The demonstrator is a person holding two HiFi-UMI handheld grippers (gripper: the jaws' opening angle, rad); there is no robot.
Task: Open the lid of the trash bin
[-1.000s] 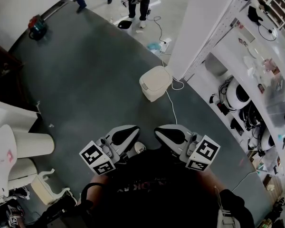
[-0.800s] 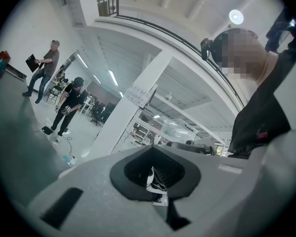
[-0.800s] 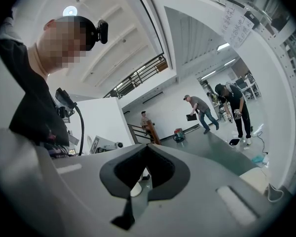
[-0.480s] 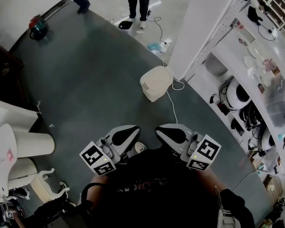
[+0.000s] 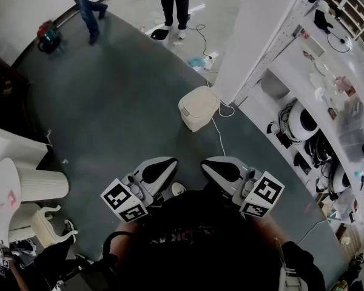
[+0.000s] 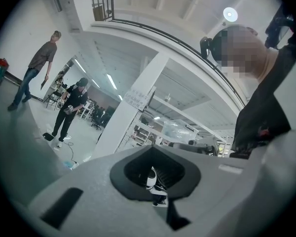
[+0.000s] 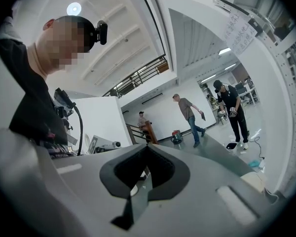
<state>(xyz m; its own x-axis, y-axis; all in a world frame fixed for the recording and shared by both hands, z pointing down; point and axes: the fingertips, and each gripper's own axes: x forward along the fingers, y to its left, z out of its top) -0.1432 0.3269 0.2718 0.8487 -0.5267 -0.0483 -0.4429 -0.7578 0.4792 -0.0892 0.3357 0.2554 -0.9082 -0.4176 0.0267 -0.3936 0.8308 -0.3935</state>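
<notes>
Holding left gripper (image 5: 161, 165) level, pressing its jaws together on nothing, holding right gripper (image 5: 213, 165) beside it, pressing those jaws together empty, facing cream trash bin (image 5: 198, 107) well apart, lid (image 5: 200, 97) lying shut, standing beside white pillar (image 5: 255, 35).

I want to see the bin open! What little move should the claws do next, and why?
Probably step closer and reach the right claw toward the trash bin. Its lid is down, and it stands off by the white pillar, apart from both claws. The left claw and the right one are shut, empty and held near the person's body.
</notes>
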